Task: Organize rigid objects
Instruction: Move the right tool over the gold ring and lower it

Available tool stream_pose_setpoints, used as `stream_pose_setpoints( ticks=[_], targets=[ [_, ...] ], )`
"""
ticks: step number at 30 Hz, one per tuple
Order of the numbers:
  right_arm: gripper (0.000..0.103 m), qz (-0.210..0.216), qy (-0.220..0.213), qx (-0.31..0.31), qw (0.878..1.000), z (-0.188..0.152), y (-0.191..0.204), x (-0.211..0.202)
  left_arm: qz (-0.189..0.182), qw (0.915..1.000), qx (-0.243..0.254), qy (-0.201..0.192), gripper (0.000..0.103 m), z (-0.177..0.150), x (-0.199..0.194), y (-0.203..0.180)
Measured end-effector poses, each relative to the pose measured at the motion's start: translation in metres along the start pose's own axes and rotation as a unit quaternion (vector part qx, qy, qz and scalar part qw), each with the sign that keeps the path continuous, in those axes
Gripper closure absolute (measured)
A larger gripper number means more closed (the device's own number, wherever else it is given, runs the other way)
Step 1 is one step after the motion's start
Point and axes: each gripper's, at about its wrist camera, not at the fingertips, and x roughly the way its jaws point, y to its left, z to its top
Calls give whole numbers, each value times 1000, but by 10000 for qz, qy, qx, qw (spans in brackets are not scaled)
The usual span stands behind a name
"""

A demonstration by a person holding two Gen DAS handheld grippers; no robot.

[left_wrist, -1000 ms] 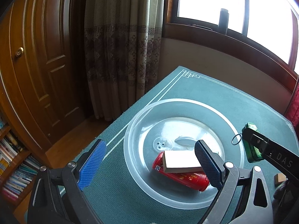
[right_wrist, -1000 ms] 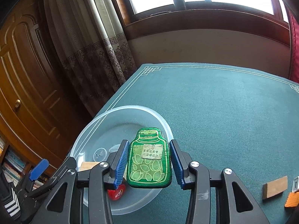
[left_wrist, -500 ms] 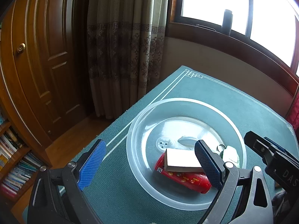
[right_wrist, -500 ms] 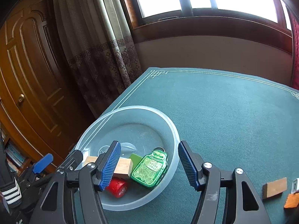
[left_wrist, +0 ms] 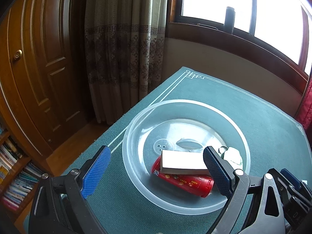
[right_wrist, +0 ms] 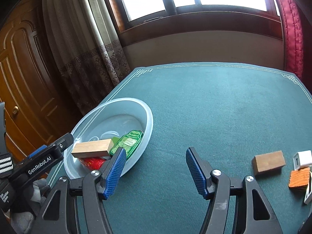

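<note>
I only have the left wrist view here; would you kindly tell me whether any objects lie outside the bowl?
Observer: Yes, a brown block lies on the table, to the right of the right gripper.
Operator: Is anything beside that block?
Observer: A white cube and an orange block sit further right.
Operator: Is the right gripper holding something?
Observer: No, its jaws stand open and empty.

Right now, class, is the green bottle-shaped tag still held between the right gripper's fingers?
No. The green bottle-shaped tag lies in the clear bowl; the right gripper is open and empty.
</note>
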Motion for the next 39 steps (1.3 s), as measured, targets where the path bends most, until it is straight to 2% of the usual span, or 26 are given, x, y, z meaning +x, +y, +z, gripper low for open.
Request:
stream_pose_setpoints(
  ticks=[20, 39],
  targets=[
    [34, -386, -76, 268, 9989, -32, -36, -30, -275, 9980, 559, 48, 7, -13, -16, -45],
    [33, -788, -279, 563, 9949, -52, -78, -66, -677, 9898, 1245, 161, 7, -41, -32, -101]
  ],
)
